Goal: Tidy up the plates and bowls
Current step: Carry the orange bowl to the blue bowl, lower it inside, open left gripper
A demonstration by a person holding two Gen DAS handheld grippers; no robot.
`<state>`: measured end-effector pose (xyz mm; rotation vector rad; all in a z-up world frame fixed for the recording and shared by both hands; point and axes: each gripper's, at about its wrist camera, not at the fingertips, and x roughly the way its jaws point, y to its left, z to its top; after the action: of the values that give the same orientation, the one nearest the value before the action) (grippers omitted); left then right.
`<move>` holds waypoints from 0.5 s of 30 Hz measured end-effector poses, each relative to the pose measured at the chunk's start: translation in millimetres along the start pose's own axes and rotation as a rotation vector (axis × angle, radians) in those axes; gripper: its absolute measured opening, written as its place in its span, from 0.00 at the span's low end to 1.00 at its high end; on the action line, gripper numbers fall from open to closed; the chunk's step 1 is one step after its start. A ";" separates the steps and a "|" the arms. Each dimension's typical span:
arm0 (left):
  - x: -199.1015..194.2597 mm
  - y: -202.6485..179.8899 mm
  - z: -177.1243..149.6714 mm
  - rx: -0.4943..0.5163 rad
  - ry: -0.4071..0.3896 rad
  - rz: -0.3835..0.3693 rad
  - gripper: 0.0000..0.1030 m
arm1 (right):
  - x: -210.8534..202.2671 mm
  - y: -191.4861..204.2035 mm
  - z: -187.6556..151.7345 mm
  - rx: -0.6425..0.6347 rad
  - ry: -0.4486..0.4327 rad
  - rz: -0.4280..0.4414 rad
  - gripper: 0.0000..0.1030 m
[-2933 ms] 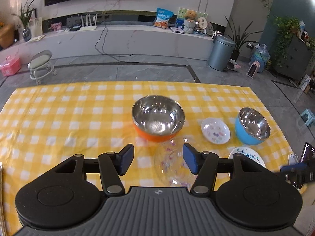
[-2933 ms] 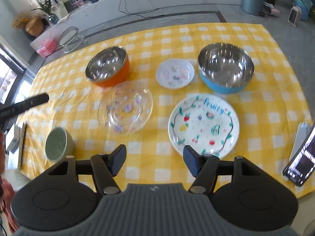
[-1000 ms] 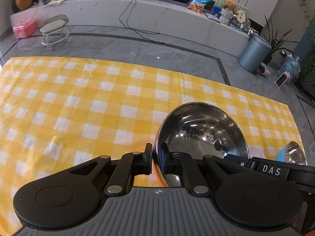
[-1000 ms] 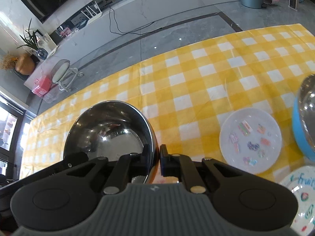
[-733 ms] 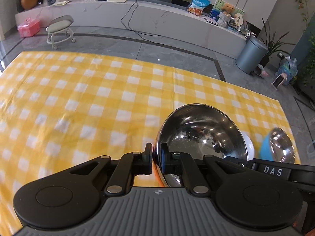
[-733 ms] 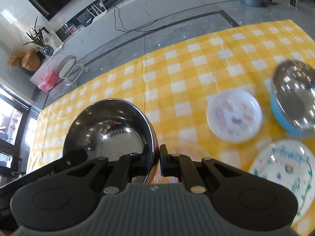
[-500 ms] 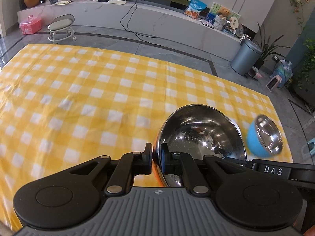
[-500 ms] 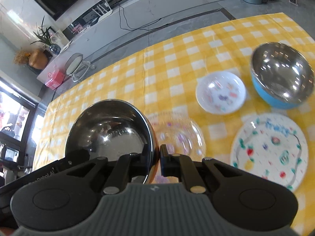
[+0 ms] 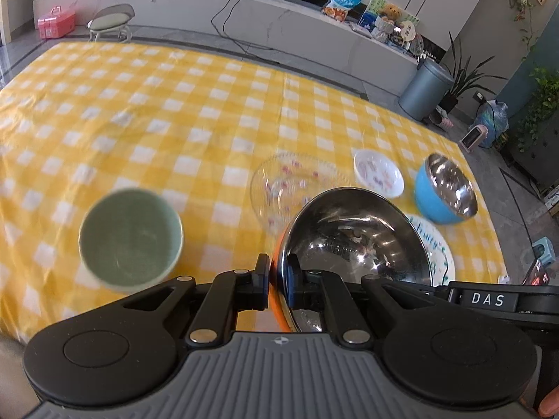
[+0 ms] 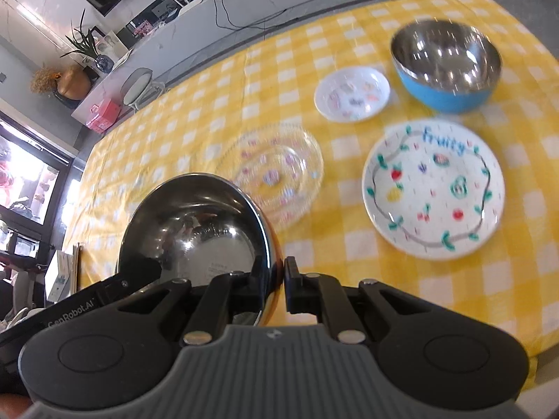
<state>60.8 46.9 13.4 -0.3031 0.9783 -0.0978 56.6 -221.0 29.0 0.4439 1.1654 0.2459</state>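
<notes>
Both grippers hold one steel bowl with an orange outside (image 9: 356,244) (image 10: 195,227) above the yellow checked tablecloth (image 9: 174,111). My left gripper (image 9: 278,272) is shut on its left rim, my right gripper (image 10: 277,279) is shut on its right rim. On the cloth lie a green ceramic bowl (image 9: 131,237), a clear glass plate (image 9: 290,181) (image 10: 276,171), a small white dish (image 9: 377,173) (image 10: 351,94), a blue steel bowl (image 9: 445,192) (image 10: 445,64) and a white "fruity" plate (image 10: 433,188) (image 9: 436,248).
A phone (image 9: 539,272) lies at the table's right edge. Beyond the table are a grey floor, a long white cabinet (image 9: 279,31), a small stool (image 9: 111,24) and a grey bin (image 9: 424,90). Boxes (image 10: 61,276) stand at the left edge in the right wrist view.
Both grippers have carried the orange steel bowl back toward the near side of the table. The green bowl, glass plate and fruity plate have come into view. The grips are unchanged.
</notes>
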 end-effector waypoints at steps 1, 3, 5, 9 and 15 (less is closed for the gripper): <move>2.0 0.7 -3.5 -0.006 0.010 -0.001 0.10 | 0.8 -1.8 -3.7 -0.002 0.002 0.000 0.09; 7.3 2.9 -9.4 -0.019 0.029 -0.003 0.09 | 3.8 -5.0 -9.1 -0.005 0.006 -0.007 0.09; 11.8 5.3 -15.0 -0.030 0.042 -0.005 0.09 | 7.3 -9.3 -13.7 -0.008 0.006 -0.010 0.09; 19.2 10.4 -23.9 -0.049 0.057 -0.001 0.09 | 16.9 -21.4 -19.7 0.024 0.021 0.010 0.09; 24.1 17.0 -26.6 -0.058 0.064 0.021 0.09 | 30.4 -22.6 -21.2 0.023 0.043 0.028 0.10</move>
<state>51.3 52.3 -24.7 -0.3449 1.0487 -0.0603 47.7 -224.2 -13.3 0.4774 1.2054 0.2672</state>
